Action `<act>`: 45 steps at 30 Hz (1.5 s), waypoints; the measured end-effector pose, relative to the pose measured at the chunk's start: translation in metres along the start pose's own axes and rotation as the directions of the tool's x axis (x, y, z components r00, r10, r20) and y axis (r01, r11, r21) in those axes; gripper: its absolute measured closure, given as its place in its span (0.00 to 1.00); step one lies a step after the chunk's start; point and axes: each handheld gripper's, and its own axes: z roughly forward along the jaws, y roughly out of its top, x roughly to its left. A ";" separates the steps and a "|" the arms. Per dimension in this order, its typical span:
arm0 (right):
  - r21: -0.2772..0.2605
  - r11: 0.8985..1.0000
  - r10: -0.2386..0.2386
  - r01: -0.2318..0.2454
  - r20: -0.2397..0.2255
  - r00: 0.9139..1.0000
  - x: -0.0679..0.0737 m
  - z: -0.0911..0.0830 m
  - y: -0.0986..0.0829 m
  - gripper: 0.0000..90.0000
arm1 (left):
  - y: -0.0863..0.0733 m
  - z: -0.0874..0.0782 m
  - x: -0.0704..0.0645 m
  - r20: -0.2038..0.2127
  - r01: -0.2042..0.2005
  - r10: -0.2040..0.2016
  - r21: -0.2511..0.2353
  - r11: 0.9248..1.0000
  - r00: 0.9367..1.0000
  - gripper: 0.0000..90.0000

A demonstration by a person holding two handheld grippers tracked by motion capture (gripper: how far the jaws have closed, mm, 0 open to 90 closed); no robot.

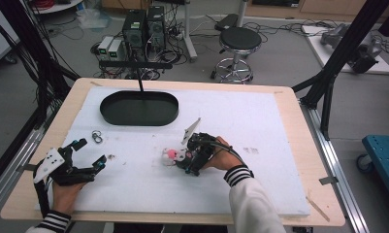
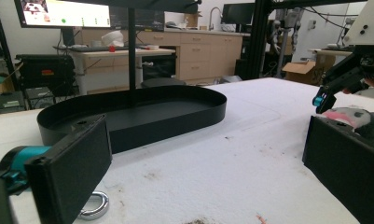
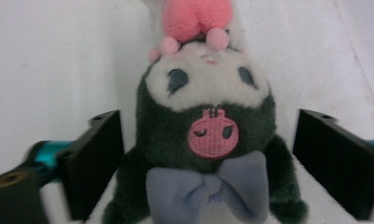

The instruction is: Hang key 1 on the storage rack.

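A small plush toy, dark with a white face, pink hat and lilac bow, lies near the middle of the white foam mat. My right gripper is low over it and open. In the right gripper view the plush toy fills the gap between the jaws of the right gripper, and a sliver of mat shows beside the right jaw. My left gripper rests open at the mat's left side with nothing in it. From the left gripper view, the plush toy lies off to the right.
An empty black oval tray sits at the back left of the mat, with a black stand pole behind it. Metal rings lie just beyond the left gripper. A stool and computer towers stand on the floor beyond the table.
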 end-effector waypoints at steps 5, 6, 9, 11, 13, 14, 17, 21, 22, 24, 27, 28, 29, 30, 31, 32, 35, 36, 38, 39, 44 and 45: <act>0.016 1.000 0.025 -0.025 -0.010 1.000 -0.002 0.002 -0.001 0.21 | 0.000 0.000 0.000 0.001 0.003 -0.003 0.002 1.000 1.000 0.02; 0.016 1.000 0.025 -0.025 -0.010 1.000 -0.002 0.002 -0.001 0.21 | 0.000 0.000 0.001 0.001 0.004 -0.004 0.002 1.000 1.000 0.02; 0.023 0.999 0.028 -0.028 -0.005 1.000 -0.002 0.003 0.000 0.30 | 0.000 0.000 0.001 0.002 0.004 -0.004 0.001 1.000 1.000 0.02; 0.027 0.999 0.027 -0.027 -0.003 1.000 -0.001 0.003 0.001 0.39 | 0.000 0.000 0.001 0.002 0.004 -0.004 0.002 1.000 1.000 0.02; 0.025 0.999 0.029 -0.029 -0.002 1.000 -0.001 0.002 0.001 0.40 | 0.000 0.000 0.001 0.002 0.004 -0.004 0.001 1.000 1.000 0.02; 0.020 0.999 0.027 -0.027 0.000 1.000 0.000 0.002 0.001 0.42 | 0.000 0.000 0.001 0.003 0.004 -0.004 0.002 1.000 1.000 0.02; 0.021 0.999 0.025 -0.026 0.005 1.000 0.001 0.002 0.001 0.43 | 0.000 0.000 0.001 0.004 0.005 -0.005 0.002 1.000 1.000 0.02; 0.017 1.000 0.022 -0.022 0.009 1.000 0.001 0.001 0.001 0.43 | 0.000 0.000 0.001 0.006 0.006 -0.006 0.002 1.000 1.000 0.02; 0.014 1.000 0.021 -0.021 0.008 1.000 0.001 0.001 0.001 0.43 | 0.000 0.000 0.001 0.006 0.006 -0.006 0.003 1.000 1.000 0.02; 0.009 1.000 0.019 -0.019 0.007 1.000 0.002 0.000 0.001 0.43 | 0.000 0.000 0.001 0.006 0.010 -0.010 0.001 1.000 1.000 0.02; -0.017 0.999 0.027 -0.027 -0.002 1.000 0.003 -0.004 0.002 0.43 | 0.000 0.000 0.000 0.012 -0.003 0.003 0.004 1.000 1.000 0.02; -0.057 0.998 0.024 -0.025 -0.016 1.000 0.003 -0.008 0.003 0.43 | 0.000 0.001 0.000 0.022 -0.005 0.005 0.008 1.000 1.000 0.02; -0.057 0.998 0.024 -0.025 -0.016 1.000 0.003 -0.008 0.003 0.43 | 0.001 0.001 0.001 0.031 -0.012 0.012 0.017 1.000 0.999 0.02; -0.072 0.997 0.024 -0.026 -0.019 1.000 0.004 -0.009 0.003 0.43 | 0.001 0.003 0.001 0.040 -0.014 0.013 0.026 1.000 0.999 0.02; -0.082 0.996 0.020 -0.022 -0.020 1.000 0.004 -0.011 0.004 0.43 | 0.002 0.003 0.000 0.042 -0.013 0.011 0.034 0.999 0.999 0.02; -0.087 0.996 0.014 -0.015 -0.016 1.000 0.005 -0.012 0.004 0.43 | 0.004 0.004 0.000 0.054 -0.013 0.011 0.038 0.999 0.998 0.02; -0.119 0.993 0.003 -0.005 -0.012 1.000 0.007 -0.016 0.006 0.43 | 0.010 0.005 0.000 0.067 -0.019 0.016 0.037 0.999 0.998 0.02; -0.139 0.990 0.003 -0.005 -0.018 1.000 0.007 -0.018 0.007 0.43 | 0.013 0.006 0.001 0.075 -0.021 0.018 0.041 0.999 0.997 0.02; -0.166 0.986 -0.003 0.000 -0.019 1.000 0.007 -0.020 0.008 0.43 | 0.019 0.009 0.001 0.085 -0.025 0.021 0.048 0.999 0.996 0.02; -0.166 0.986 -0.003 0.000 -0.019 1.000 0.007 -0.020 0.008 0.43 | 0.022 0.010 0.001 0.093 -0.028 0.023 0.052 0.998 0.995 0.02; -0.207 0.978 -0.013 0.008 -0.022 1.000 0.010 -0.025 0.012 0.43 | 0.035 0.017 0.002 0.127 -0.036 0.028 0.063 0.997 0.992 0.02; -0.222 0.975 -0.020 0.013 -0.029 0.999 0.010 -0.027 0.013 0.43 | 0.037 0.018 0.002 0.137 -0.039 0.030 0.066 0.997 0.990 0.02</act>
